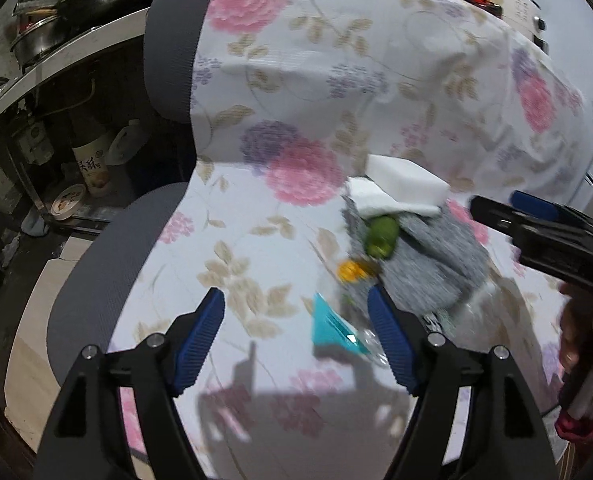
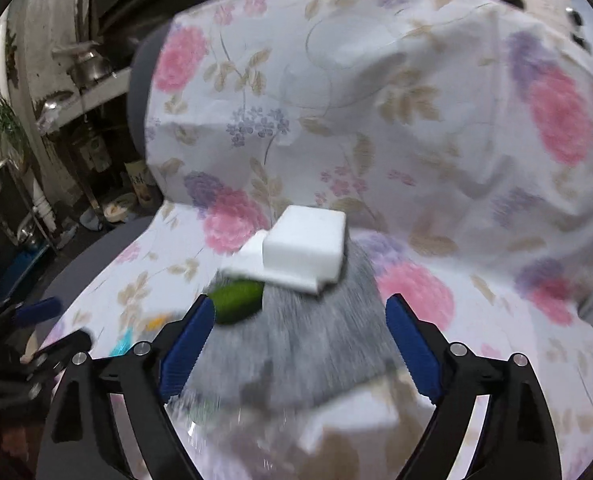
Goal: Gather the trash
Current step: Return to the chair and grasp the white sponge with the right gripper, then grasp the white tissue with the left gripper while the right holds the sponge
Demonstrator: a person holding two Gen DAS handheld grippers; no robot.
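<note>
Grippers (image 1: pixel 296 336) (image 2: pixel 296 344) agape above grey cloth (image 2: pixel 316 340)

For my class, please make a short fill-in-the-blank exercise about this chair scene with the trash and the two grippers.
1. The white foam block rests on a ____ cloth.
2. The chair is draped with a sheet printed with ____.
3. Both the left gripper and right gripper have their jaws ____.
4. The gripper pads are coloured ____.

Missing words: grey; flowers; open; blue
</note>
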